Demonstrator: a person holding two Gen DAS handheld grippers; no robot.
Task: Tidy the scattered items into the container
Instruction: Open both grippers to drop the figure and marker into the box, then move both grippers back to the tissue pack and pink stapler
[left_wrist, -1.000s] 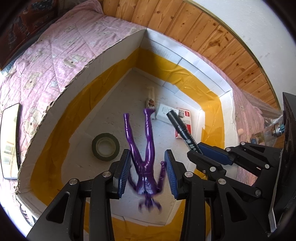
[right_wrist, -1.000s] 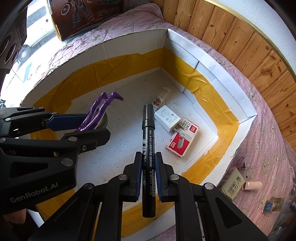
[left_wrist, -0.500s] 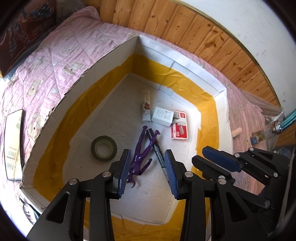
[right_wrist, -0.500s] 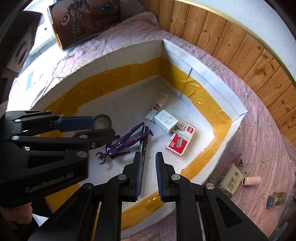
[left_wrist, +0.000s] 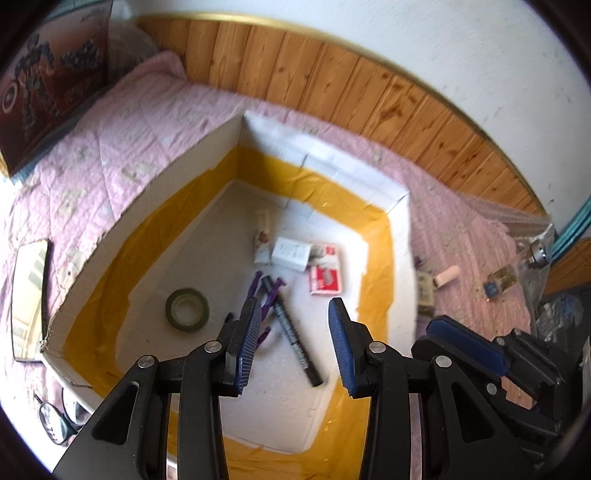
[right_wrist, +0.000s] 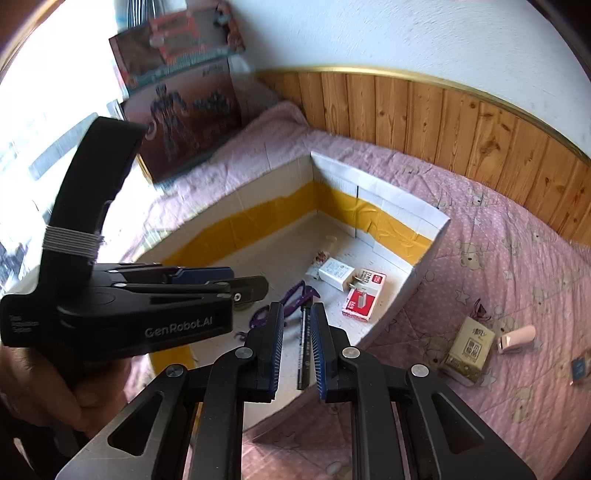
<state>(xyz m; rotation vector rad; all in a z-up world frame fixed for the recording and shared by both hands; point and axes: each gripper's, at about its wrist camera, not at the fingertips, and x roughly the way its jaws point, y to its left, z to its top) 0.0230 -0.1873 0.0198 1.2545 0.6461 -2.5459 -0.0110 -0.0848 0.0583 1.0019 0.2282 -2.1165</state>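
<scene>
Left gripper (left_wrist: 291, 343) wide open, empty; right gripper (right_wrist: 297, 350) narrowly parted, empty. Below the jaws, black marker pen (left_wrist: 291, 328) and purple plastic figure (left_wrist: 264, 295) inside the white yellow-taped cardboard box (left_wrist: 400, 236). Beyond right jaws, cream carton (right_wrist: 467, 345), pink tube (right_wrist: 517, 339): approach low, square up before closing.

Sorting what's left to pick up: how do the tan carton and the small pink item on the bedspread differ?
The tan carton is a printed box, larger and square-edged; the pink item is smaller, plain and rounded. The carton sits nearer the container; the pink item lies farther out. Both rest on the pink bedspread, outside the container.
</scene>
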